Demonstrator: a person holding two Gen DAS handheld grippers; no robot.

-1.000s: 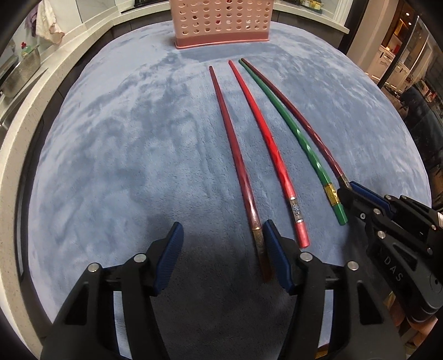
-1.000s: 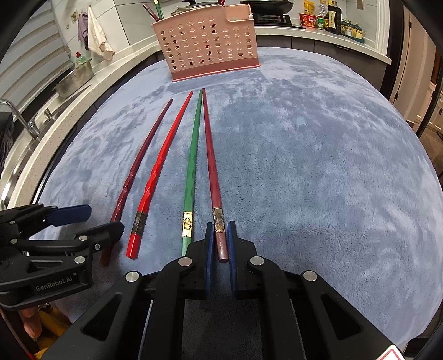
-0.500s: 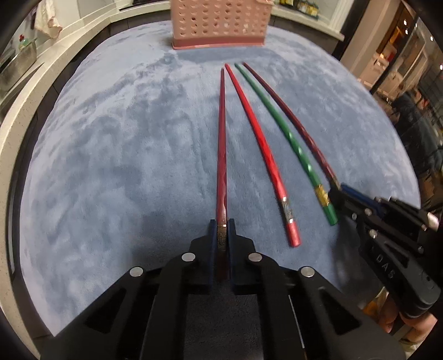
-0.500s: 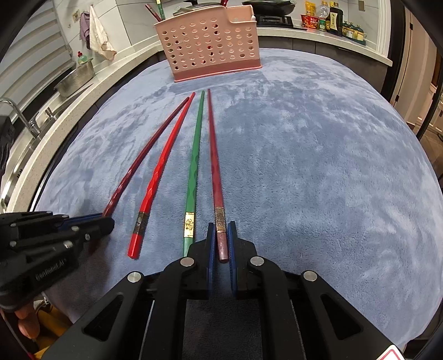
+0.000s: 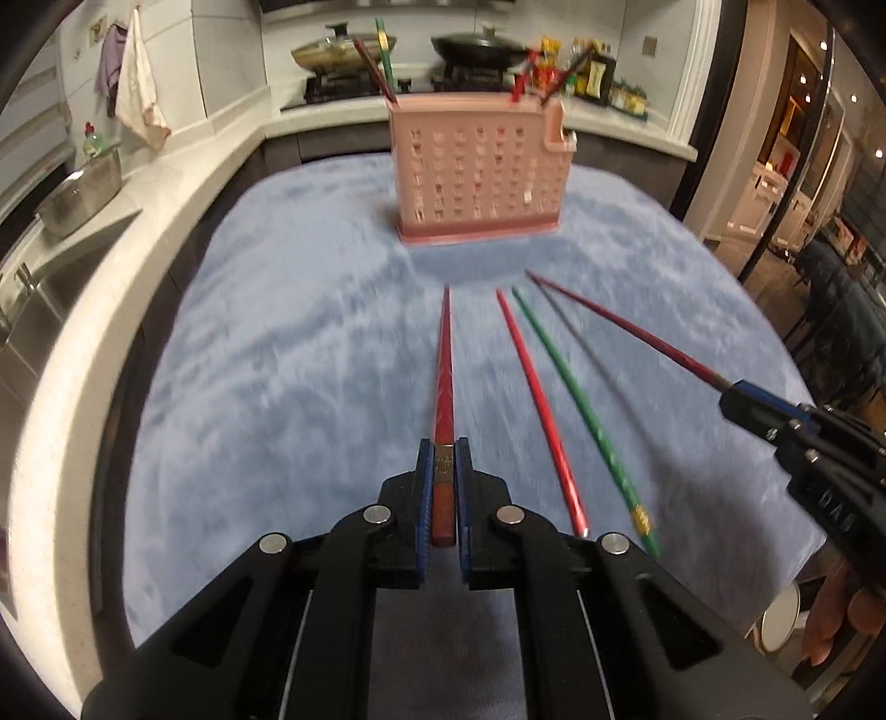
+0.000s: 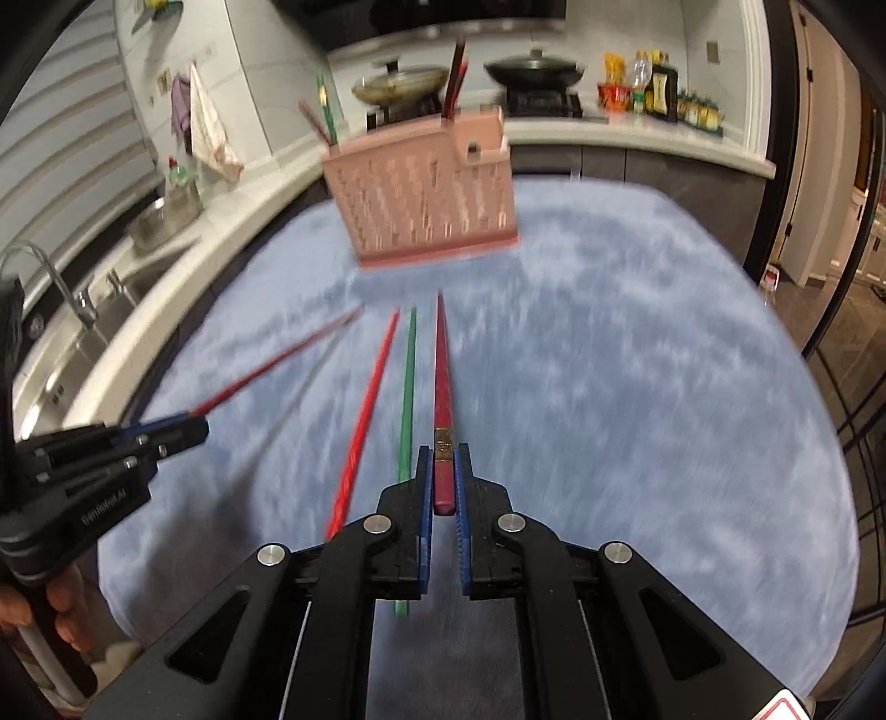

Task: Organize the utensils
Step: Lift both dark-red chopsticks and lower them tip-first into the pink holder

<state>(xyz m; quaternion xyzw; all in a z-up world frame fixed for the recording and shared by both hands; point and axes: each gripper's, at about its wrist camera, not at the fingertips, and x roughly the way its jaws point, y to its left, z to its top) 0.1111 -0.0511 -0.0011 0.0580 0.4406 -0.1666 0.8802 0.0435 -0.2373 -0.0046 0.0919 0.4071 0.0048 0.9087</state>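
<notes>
1. A dark red chopstick (image 5: 443, 387) is pinched at its thick end between the blue pads of the left claw (image 5: 443, 487), which is closed on it; the thin tip points toward the pink utensil holder (image 5: 476, 171), and the stick appears lifted off the blue cloth (image 5: 277, 360), though blur makes that hard to confirm.
2. A second dark red chopstick (image 6: 442, 376) is gripped the same way by the right claw (image 6: 443, 476), closed tight on its butt end just behind the gold band, tip aimed at the pink utensil holder (image 6: 426, 199).
3. In the left wrist view the right claw (image 5: 742, 401) shows at the right edge with its chopstick (image 5: 626, 327) slanting up off the cloth; in the right wrist view the left claw (image 6: 191, 432) shows at the left edge, likewise with its stick (image 6: 277, 365) raised.
4. Between the two held sticks, a bright red chopstick (image 5: 540, 410) and a green chopstick (image 5: 581, 415) lie side by side on the cloth, untouched by either claw.
5. The holder stands upright at the far end of the cloth-covered tabletop, well apart from the claws. Several chopsticks already stand in it: red and green ones at its left end (image 5: 382, 66), more at its right end (image 5: 531, 77).
6. Judged from this, the task is partway along: some sticks are stowed, two are in hand but not yet carried to the holder, and two are yet to be picked up.
7. Beyond the cloth runs a pale kitchen counter (image 5: 166, 183) with a metal bowl (image 5: 83, 194), and pans on a stove (image 5: 343, 52) behind the holder.
</notes>
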